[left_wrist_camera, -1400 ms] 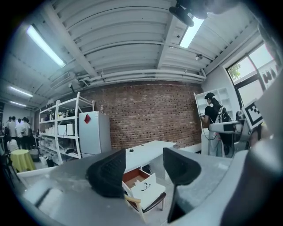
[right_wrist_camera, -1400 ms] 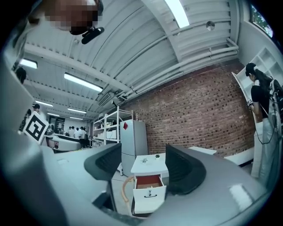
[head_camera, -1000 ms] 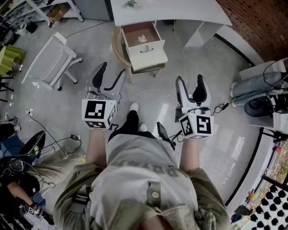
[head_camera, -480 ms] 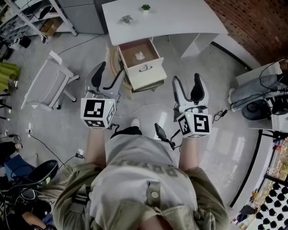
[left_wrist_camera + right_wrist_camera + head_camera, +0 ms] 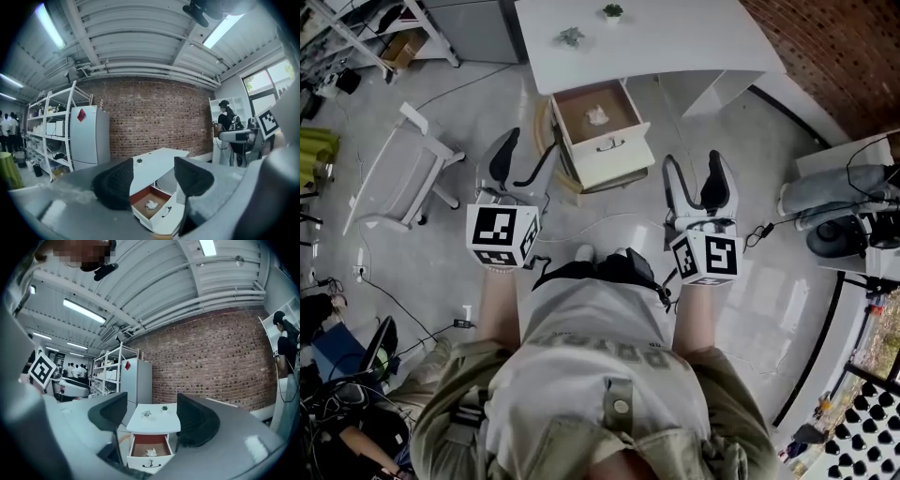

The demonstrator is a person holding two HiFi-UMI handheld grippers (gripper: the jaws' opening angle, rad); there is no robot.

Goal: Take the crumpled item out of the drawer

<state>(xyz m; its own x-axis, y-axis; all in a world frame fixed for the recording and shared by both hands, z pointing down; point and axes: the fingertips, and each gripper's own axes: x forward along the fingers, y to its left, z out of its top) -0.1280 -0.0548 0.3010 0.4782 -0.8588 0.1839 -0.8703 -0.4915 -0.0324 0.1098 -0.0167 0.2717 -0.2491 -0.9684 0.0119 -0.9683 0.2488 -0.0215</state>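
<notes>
Inventory, held by me.
- One left gripper (image 5: 532, 145) and one right gripper (image 5: 696, 161). The jaws of each stand wide apart with nothing between them.
- One white counter (image 5: 675, 37), bearing two small plants (image 5: 572, 37).
- One drawer (image 5: 614, 155), open beneath the counter.
- One crumpled item (image 5: 598, 115), white, lying inside the drawer, well apart from both pairs of jaws.
- One white chair (image 5: 403, 169), seen in the head view only.
- Ceiling strip lights (image 5: 84, 310), seen in the gripper views only.
</notes>
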